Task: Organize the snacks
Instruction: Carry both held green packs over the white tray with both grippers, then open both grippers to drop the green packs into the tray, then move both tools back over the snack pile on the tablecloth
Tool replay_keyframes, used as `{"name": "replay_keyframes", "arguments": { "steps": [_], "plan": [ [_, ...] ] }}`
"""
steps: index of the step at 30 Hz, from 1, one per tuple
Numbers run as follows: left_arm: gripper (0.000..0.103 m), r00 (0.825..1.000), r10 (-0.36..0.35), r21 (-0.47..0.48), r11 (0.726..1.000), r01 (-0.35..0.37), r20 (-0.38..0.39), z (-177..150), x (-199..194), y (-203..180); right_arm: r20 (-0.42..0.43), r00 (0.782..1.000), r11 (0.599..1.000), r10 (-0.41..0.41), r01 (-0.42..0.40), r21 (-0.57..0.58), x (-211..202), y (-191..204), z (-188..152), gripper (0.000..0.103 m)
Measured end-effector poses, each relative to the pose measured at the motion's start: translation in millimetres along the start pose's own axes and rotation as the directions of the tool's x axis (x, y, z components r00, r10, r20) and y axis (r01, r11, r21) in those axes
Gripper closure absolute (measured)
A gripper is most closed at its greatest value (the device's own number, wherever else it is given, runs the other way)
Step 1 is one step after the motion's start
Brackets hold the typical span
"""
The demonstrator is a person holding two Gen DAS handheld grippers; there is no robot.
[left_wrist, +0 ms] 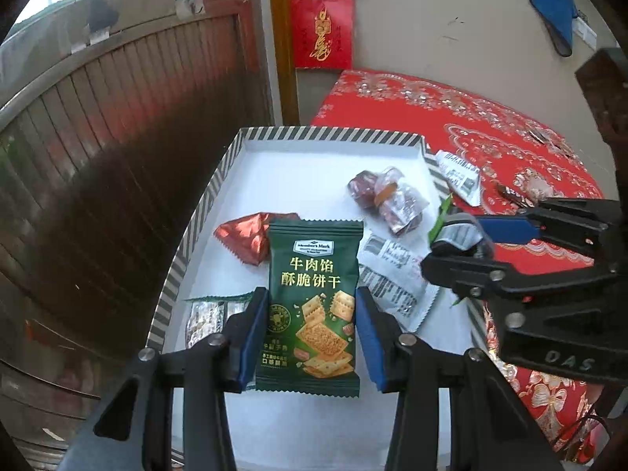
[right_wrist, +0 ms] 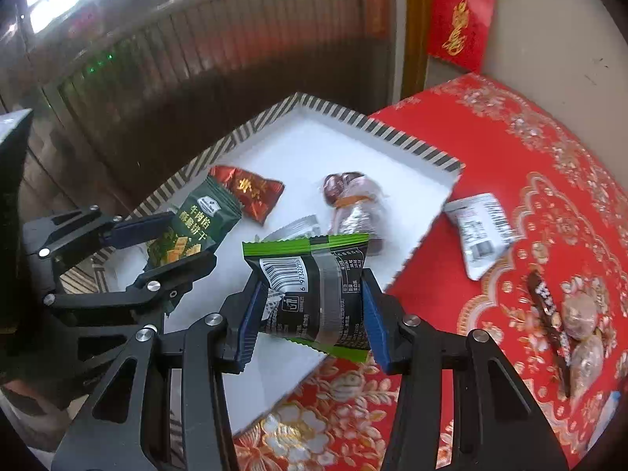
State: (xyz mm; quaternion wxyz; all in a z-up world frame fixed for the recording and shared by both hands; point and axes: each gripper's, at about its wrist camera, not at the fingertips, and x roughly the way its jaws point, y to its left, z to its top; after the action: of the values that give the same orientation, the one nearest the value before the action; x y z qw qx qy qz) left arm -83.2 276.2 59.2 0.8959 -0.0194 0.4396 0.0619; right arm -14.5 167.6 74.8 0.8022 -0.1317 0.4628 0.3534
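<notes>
My left gripper (left_wrist: 312,329) is shut on a dark green cracker packet (left_wrist: 314,274) and holds it over the white tray with a striped rim (left_wrist: 329,133). It also shows in the right wrist view (right_wrist: 172,243) with the cracker packet (right_wrist: 196,227). My right gripper (right_wrist: 310,310) is shut on a black and lime green packet (right_wrist: 314,278) above the tray's right edge (right_wrist: 416,149). In the left wrist view the right gripper (left_wrist: 463,235) holds that packet (left_wrist: 457,231) at the tray's right side.
In the tray lie a red foil packet (left_wrist: 245,237), clear-wrapped dark sweets (left_wrist: 388,196), a white packet (left_wrist: 392,274) and a silver packet (left_wrist: 204,314). On the red patterned tablecloth (right_wrist: 510,157) lie a white packet (right_wrist: 479,231), a dark bar (right_wrist: 549,310) and wrapped sweets (right_wrist: 581,310).
</notes>
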Motion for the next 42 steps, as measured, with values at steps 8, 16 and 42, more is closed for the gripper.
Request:
{"name": "replay_keyframes", "arguments": {
  "steps": [8,16,42],
  "plan": [
    [0.057,1.0,0.01,-0.006,1.0,-0.01,-0.018,-7,8,3,-0.043,0.999,1.0,-0.01,0.01,-0.003,23,4,5,0.057],
    [0.057,1.0,0.017,-0.009,1.0,-0.017,-0.027,-7,14,3,-0.044,0.999,1.0,-0.013,0.013,-0.008,25,5,7,0.057],
    [0.022,0.997,0.072,-0.015,0.997,-0.072,0.024,2,-7,-17,0.077,0.995,0.981,0.07,-0.082,0.175,-31,-39,-12,0.056]
  ]
}}
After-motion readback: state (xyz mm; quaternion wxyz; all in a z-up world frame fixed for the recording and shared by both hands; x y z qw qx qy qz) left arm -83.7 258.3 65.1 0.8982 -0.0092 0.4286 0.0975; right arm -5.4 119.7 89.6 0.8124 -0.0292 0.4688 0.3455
